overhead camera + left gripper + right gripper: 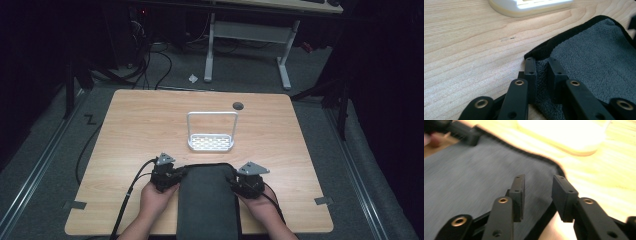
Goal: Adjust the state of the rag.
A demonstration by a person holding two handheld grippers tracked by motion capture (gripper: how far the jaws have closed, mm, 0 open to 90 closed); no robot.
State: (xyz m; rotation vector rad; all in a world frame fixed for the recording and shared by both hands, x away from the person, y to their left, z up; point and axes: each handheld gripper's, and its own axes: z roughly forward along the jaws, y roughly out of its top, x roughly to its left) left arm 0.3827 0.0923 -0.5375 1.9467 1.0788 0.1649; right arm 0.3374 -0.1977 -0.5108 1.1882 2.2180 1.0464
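A dark grey towel (207,200) with a black hem lies on the wooden table (135,130) at the near edge, between the person's two hands. My left gripper (179,175) is at the towel's far left corner. In the left gripper view the jaws (541,61) stand close together with the towel (594,57) pinched between them. My right gripper (234,182) is at the far right corner. In the blurred right gripper view its jaws (537,180) stand apart above the towel (474,170), one on each side of the hem.
A white slotted tray with a tall hoop handle (211,143) stands in the table's middle, just beyond the towel; its base (531,5) lies close ahead of both grippers. A dark round hole (238,106) marks the far edge. Cables trail off the front left.
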